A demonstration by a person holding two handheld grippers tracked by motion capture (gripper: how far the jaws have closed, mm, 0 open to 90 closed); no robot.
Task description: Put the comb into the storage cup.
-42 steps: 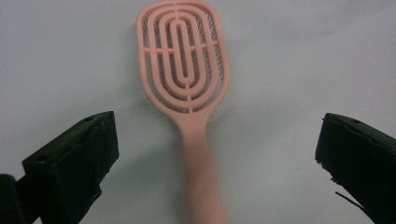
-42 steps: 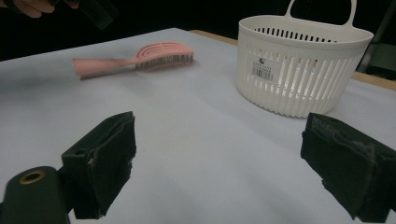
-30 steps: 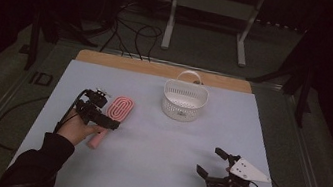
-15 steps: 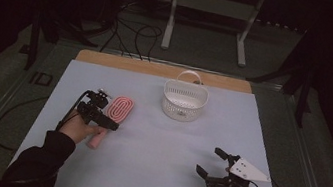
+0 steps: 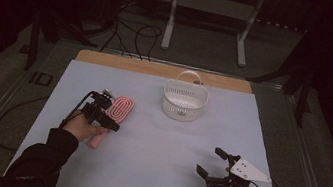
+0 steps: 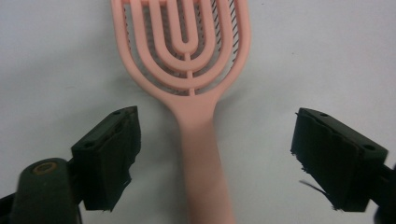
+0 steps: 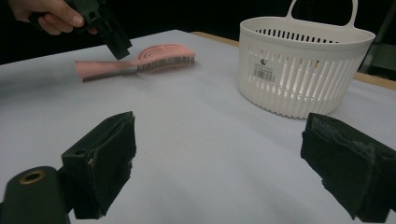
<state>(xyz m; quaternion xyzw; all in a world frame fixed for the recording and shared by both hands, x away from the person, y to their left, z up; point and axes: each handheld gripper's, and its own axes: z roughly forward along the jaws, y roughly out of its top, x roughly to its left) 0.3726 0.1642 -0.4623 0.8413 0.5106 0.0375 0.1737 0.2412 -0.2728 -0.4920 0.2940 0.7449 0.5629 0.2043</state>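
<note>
One pink hairbrush [image 5: 115, 113] lies flat on the worktop [image 5: 158, 163], and one white slotted basket [image 5: 184, 101] with a loop handle stands on it as well. Two grippers are in play, one in each hand.

Taking the basket as the landmark: the hairbrush lies well apart from it, off to its left in the high view and a little nearer the person, with its vented oval head pointing away from the person and its handle toward them. Its bristles face down onto the worktop, seen from the right gripper view. As far as its inside shows in the high view, nothing lies in the basket; a small label sits on its wall.

The left gripper [image 6: 212, 158] hangs over the hairbrush handle. Its jaws have just been closing and now stand on either side of the handle with clear gaps left and right, not pressing on it.

The right gripper [image 5: 209, 163] rests well apart from the basket, nearer the person and to its right in the high view. Its jaws stand wide with nothing between them, facing toward basket and hairbrush.
</note>
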